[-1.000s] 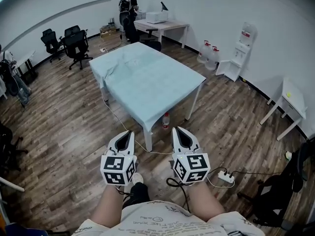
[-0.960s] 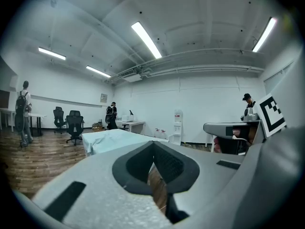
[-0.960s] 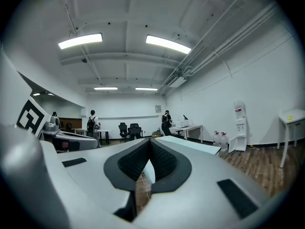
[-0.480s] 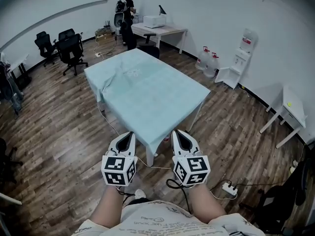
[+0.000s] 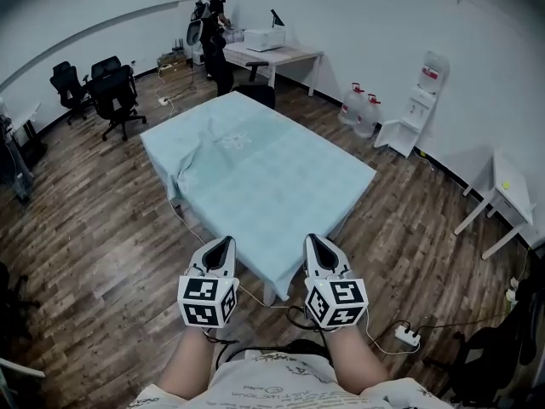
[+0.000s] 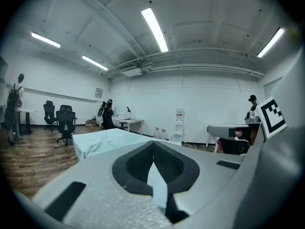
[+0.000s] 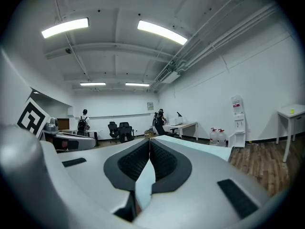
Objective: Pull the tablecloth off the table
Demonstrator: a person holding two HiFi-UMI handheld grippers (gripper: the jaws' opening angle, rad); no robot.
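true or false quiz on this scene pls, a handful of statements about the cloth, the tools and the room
1. The tablecloth lies spread out, not yet pulled off. True.
2. The left tool has its jaws wide open. False: its jaws are shut, with nothing between them.
3. The tablecloth is red. False: it is pale blue.
4. A water dispenser stands off to the right of the cloth. True.
5. Both tools hover over the middle of the cloth. False: the left tool and the right tool are at the cloth's near corner, one on each side of it.
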